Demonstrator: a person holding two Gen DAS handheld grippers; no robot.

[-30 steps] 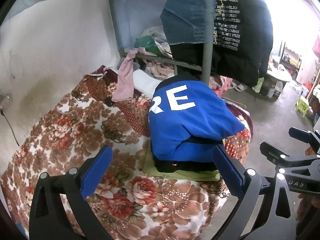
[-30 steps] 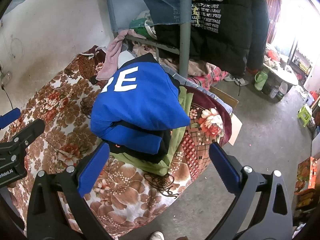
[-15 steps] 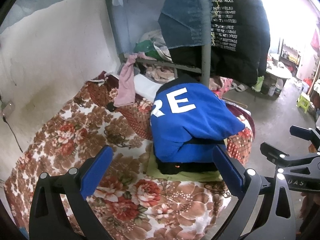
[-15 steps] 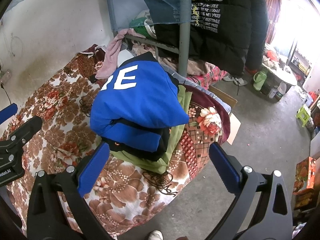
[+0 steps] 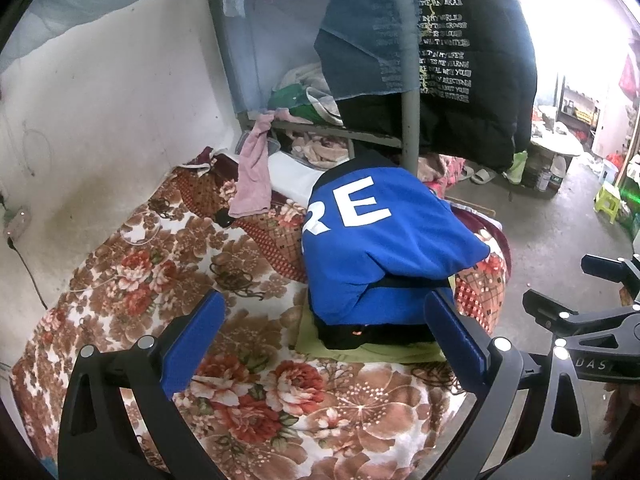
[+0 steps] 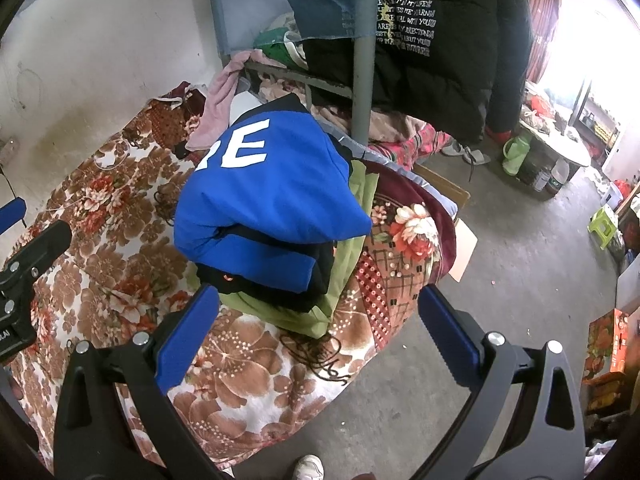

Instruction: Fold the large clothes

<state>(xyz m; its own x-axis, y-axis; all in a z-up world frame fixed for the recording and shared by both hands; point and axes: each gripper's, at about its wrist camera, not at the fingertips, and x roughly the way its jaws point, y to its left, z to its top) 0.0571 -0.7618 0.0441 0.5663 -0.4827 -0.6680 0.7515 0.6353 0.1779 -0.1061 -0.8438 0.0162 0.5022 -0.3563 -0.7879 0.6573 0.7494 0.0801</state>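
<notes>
1. The blue top (image 5: 380,248) with white letters lies folded on the bed (image 5: 160,280), near the bed's foot-end corner, on top of a pile.
2. Under the blue top is a black garment (image 5: 360,334), and under that a green one (image 5: 360,354), both folded flat; in my right view the green one (image 6: 352,216) sticks out on the side of the blue top (image 6: 264,196) toward the floor.
3. My left hand-held gripper (image 5: 326,330) hangs above the bed just short of the blue top, fingers spread wide with nothing between them.
4. My right hand-held gripper (image 6: 316,322) hangs over the bed's edge, also short of the blue top, spread just as wide and holding nothing.
5. Neither hand-held gripper touches the pile.
6. A pink cloth (image 5: 252,176) hangs off a rail beyond the blue top, toward the wall.
7. A grey post (image 5: 410,120) stands just behind the blue top, with a black jacket (image 5: 480,80) bearing printed text draped high on it.
8. A green stool (image 5: 608,202) stands on the floor (image 5: 540,240), well apart from the blue top.
</notes>
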